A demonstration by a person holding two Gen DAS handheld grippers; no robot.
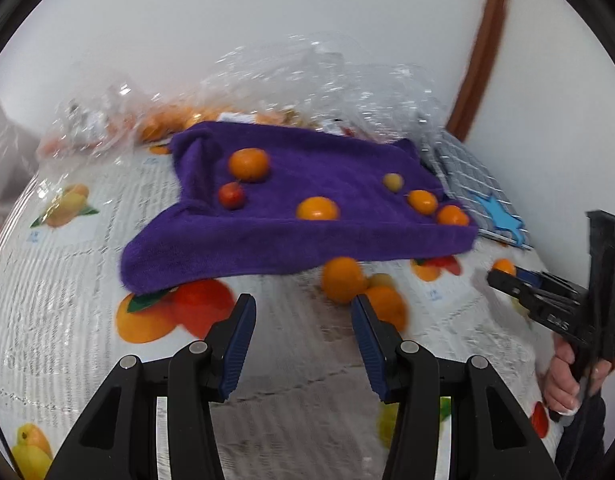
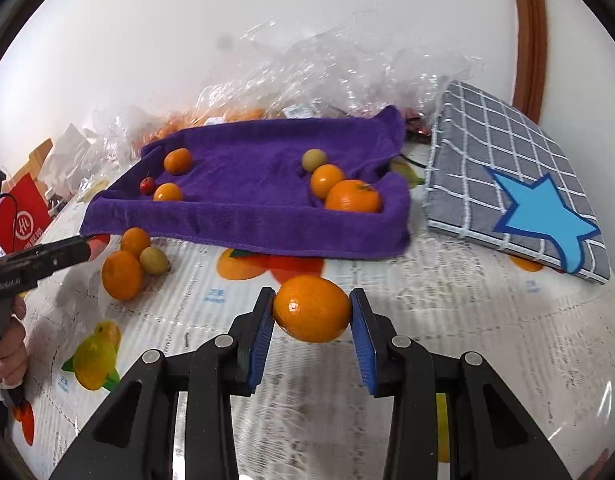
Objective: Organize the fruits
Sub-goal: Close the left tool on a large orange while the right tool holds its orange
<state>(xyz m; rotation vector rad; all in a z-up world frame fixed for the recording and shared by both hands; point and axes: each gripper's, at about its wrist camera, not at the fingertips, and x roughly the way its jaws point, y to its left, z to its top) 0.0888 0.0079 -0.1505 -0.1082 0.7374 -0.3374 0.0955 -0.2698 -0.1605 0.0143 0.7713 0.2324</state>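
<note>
One orange (image 2: 312, 309) sits pinched between the blue pads of the right gripper (image 2: 312, 312), held above the fruit-print tablecloth (image 2: 447, 320) just in front of the purple towel (image 2: 247, 200). Six fruits lie on that towel (two clusters, left and right). The left gripper (image 1: 303, 320) stands spread with nothing between its pads; three loose fruits (image 2: 123, 274) lie on the cloth just beyond its tips.
</note>
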